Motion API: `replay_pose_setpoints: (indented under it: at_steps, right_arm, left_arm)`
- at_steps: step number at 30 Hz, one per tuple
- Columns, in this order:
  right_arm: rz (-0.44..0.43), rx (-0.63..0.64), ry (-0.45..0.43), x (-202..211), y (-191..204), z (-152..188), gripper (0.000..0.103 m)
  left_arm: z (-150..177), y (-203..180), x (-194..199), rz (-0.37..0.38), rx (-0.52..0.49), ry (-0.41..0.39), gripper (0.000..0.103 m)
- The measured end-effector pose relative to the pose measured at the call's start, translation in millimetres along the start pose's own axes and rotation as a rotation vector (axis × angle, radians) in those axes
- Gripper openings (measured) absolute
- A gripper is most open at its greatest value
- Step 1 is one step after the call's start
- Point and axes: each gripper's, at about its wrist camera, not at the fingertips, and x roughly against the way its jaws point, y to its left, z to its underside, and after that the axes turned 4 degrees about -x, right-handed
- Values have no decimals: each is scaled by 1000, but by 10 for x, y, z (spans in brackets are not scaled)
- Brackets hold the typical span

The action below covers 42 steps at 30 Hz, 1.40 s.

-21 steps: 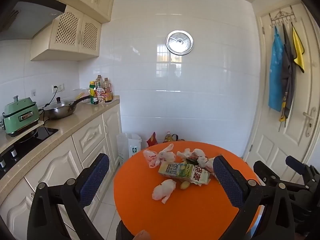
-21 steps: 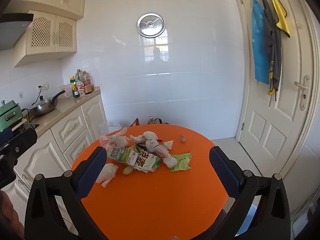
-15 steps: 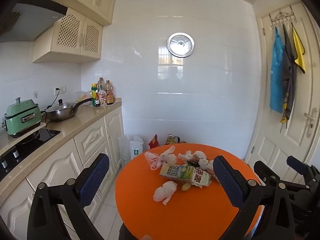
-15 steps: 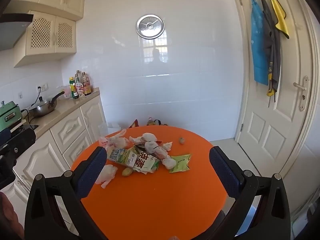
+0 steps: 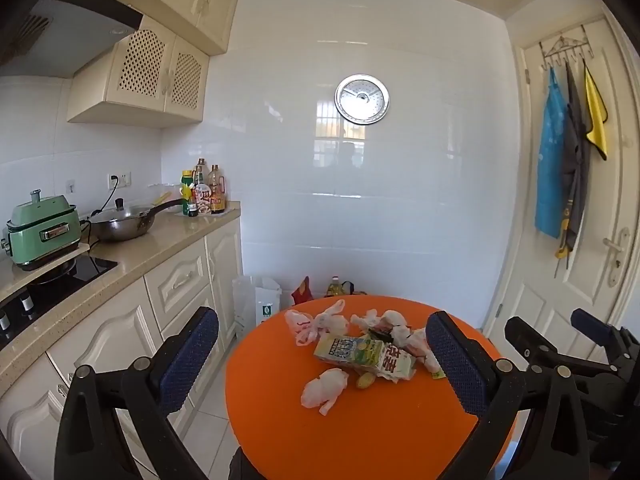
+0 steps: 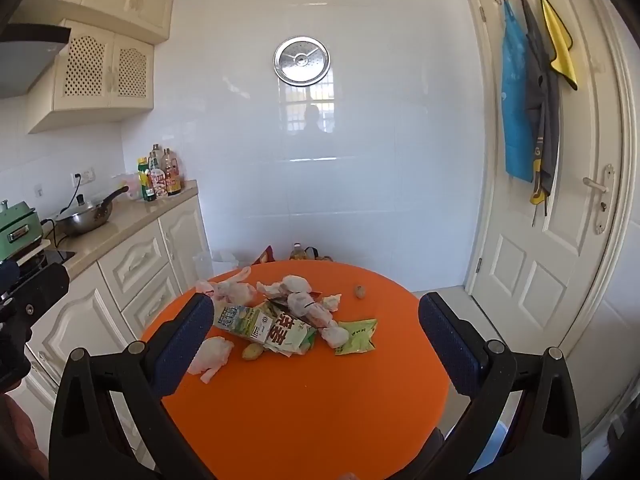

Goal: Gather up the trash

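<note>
A pile of trash lies on a round orange table [image 5: 360,432] [image 6: 304,408]. It holds a green drink carton [image 5: 362,354] [image 6: 264,326], crumpled white tissues [image 5: 324,390] [image 6: 210,356], a pink-printed plastic bag [image 5: 310,322] [image 6: 232,290], a green wrapper [image 6: 356,336] and a small yellowish lump [image 5: 366,380] [image 6: 252,352]. Another small lump [image 6: 359,291] lies apart at the far side. My left gripper [image 5: 320,360] is open and empty above the table's near edge. My right gripper [image 6: 316,344] is open and empty, also held short of the pile.
A kitchen counter [image 5: 132,248] with a pan [image 5: 120,224], a green cooker [image 5: 40,230] and bottles [image 5: 204,194] runs along the left. Bags and a bottle [image 5: 336,282] stand on the floor behind the table. A white door [image 6: 560,240] with hanging cloths is on the right.
Both views have tilted up slightly and pulled back a little, so the table and trash sit lower in the frame. Both grippers stay open. The trash has not moved.
</note>
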Motion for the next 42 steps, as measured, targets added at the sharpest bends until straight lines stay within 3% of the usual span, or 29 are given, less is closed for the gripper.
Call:
replay_pose_setpoints:
  at_steps: [27,35,42]
  right_arm:
    - [-31,-6,-10,-95,-53,-34,103]
    - [2,-2,68,-514,-211,114,103]
    - [16,8,186,-1052,-310,377,103]
  left_arm:
    - [106,-43,-188,8,-16,25,102]
    - [285,-33,-686,-24,-23,123,102]
    - [461,-97,-1473,-45,-49,252,102]
